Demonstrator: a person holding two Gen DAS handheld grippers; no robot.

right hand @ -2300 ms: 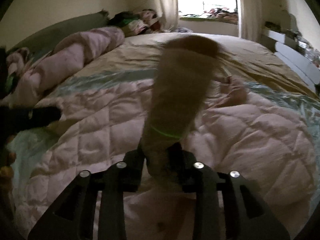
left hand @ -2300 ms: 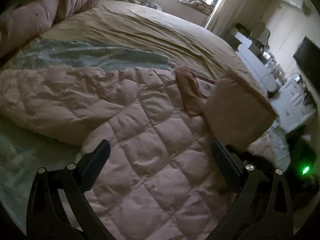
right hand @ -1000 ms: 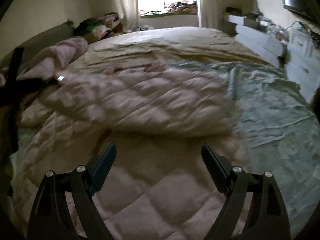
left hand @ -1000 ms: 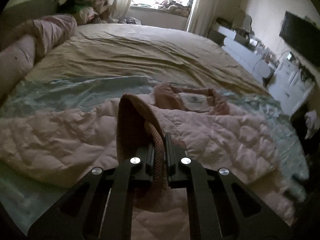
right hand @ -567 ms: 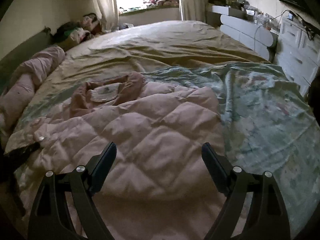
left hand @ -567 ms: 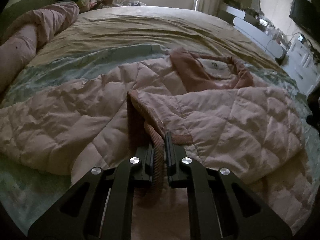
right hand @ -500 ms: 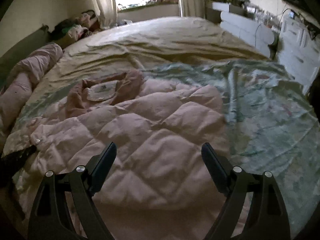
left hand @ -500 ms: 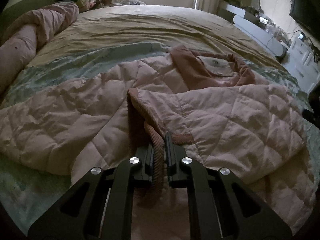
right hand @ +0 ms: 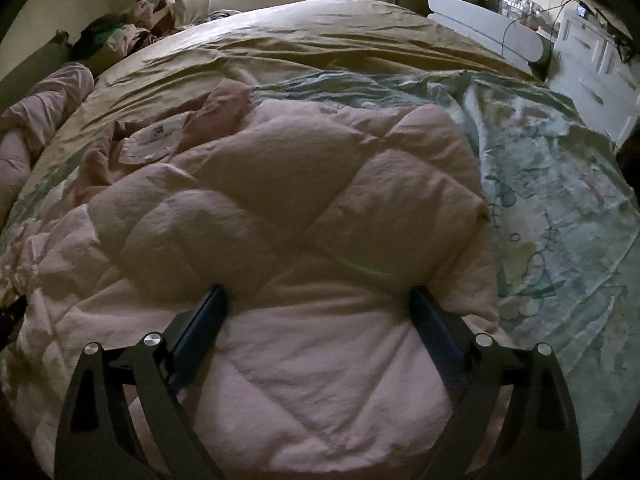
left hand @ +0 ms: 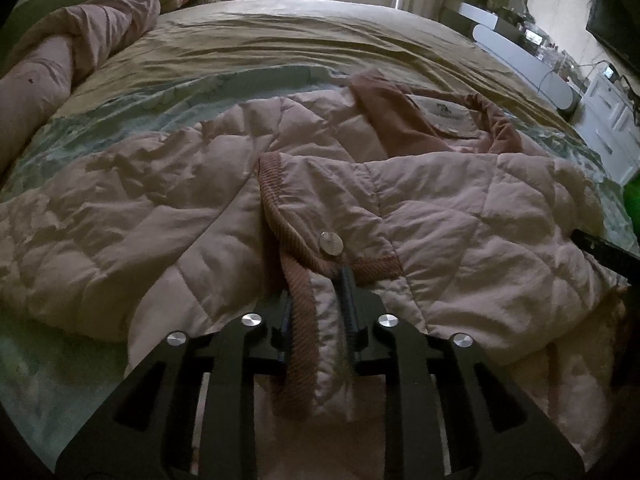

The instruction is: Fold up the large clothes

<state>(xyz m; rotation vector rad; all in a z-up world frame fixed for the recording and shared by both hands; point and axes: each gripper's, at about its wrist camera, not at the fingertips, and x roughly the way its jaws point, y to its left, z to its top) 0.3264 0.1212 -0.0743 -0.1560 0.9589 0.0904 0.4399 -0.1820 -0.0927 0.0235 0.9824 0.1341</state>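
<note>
left claw (left hand: 316,312): jaws have just been easing apart, ribbed cuff of the pink quilted puffer jacket (left hand: 460,216) sits loose between them
right claw (right hand: 318,308): spread wide, holding nothing, pressed down into the jacket's padding
jacket: flat on the bed (left hand: 280,48), sleeve folded across the body
step: looks like dropping the sleeve; next probably needs a grip on the hem
count: one jacket, two claws
</note>
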